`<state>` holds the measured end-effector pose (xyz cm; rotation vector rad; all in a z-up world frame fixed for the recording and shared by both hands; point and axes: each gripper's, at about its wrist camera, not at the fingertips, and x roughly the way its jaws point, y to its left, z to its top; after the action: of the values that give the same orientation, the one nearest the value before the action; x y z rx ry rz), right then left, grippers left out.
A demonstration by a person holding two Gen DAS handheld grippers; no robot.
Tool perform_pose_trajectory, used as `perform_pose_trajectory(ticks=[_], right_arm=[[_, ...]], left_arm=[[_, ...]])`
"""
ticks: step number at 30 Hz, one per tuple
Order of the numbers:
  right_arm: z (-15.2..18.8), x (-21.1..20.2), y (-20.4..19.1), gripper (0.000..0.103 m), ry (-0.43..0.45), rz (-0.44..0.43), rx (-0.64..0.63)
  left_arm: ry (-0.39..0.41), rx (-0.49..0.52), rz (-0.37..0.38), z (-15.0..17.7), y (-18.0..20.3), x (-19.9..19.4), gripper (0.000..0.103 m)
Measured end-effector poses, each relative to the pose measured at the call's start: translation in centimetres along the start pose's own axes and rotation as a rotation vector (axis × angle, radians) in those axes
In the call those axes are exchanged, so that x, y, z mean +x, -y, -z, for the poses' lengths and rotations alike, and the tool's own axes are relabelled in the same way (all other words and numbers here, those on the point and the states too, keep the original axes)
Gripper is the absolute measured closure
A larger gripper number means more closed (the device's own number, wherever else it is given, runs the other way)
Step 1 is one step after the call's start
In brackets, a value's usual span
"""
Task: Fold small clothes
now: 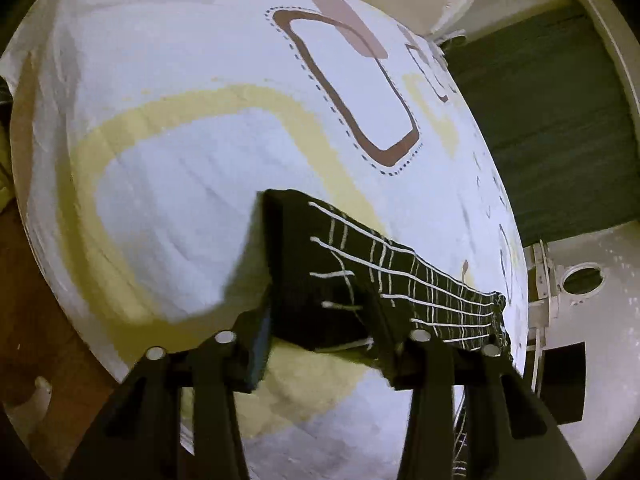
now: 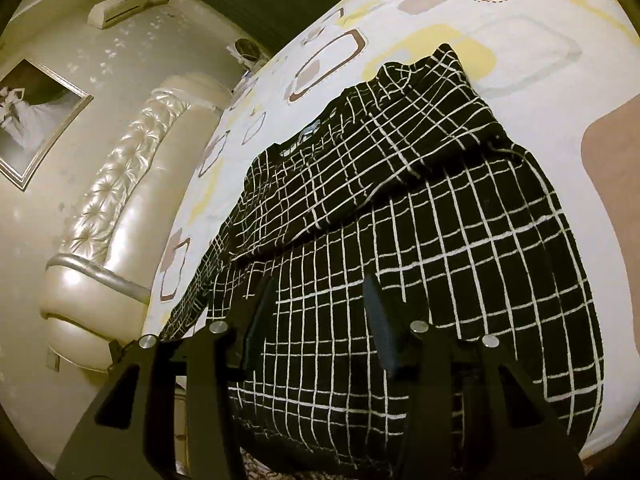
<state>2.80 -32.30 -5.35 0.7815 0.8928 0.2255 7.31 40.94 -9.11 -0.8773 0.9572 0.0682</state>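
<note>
A black garment with a white grid pattern [image 2: 420, 208] lies spread on the bed, one sleeve folded across its chest. My right gripper [image 2: 316, 308] hovers open just above its lower body, fingers apart, holding nothing. In the left wrist view a sleeve of the same garment [image 1: 360, 276] stretches from the right across the sheet. My left gripper [image 1: 320, 336] stands open, its jaws wide apart, with the sleeve's cuff end lying between and over the fingers; a grip does not show.
The bed sheet [image 1: 180, 140] is white with yellow and brown rounded shapes. A padded cream headboard [image 2: 132, 184] stands at the left, with a framed picture [image 2: 36, 120] on the wall. Dark floor [image 1: 540, 128] runs beside the bed.
</note>
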Motion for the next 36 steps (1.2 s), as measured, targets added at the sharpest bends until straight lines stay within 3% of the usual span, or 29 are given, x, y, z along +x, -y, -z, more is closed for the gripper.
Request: perform_pose_trajectory(ticks=[2,5,11,14,20,25,30,36], right_arm=[[0.0,0.0,0.0,0.058,-0.001,0.001,0.003],[0.1,0.0,0.0,0.058,0.000,-0.001,0.010],[0.0,-0.2,0.1,0.058,0.006,-0.011,0.011],[-0.1,-0.5,0.0,0.058,0.013,-0.021,0.008],[-0.4,-1.2,-0.5,0.058,0.020,-0.052,-0.007],[-0.9,-2.0,-0.3,0.058,0.022,-0.072,-0.021],[-1.6,-2.9,0.9,0.058,0.025,-0.080,-0.019],[-2.0,-3.8,2.9,0.058,0.023,-0.085,-0.008]], left_arm=[[-0.016,-0.002,-0.030,0.0,0.1,0.5,0.081],[-0.020,0.001,-0.056,0.0,0.1,0.6,0.088],[0.038,0.041,-0.032,0.1,3.1,-1.8,0.089],[0.062,0.105,-0.012,0.2,7.3,-3.3,0.089],[0.082,0.292,0.068,2.5,19.9,-4.3,0.089],[0.039,0.490,0.156,8.3,32.6,-2.2,0.089],[-0.067,0.668,0.204,16.6,42.6,3.2,0.089],[-0.207,0.785,0.182,26.2,48.8,11.8,0.089]])
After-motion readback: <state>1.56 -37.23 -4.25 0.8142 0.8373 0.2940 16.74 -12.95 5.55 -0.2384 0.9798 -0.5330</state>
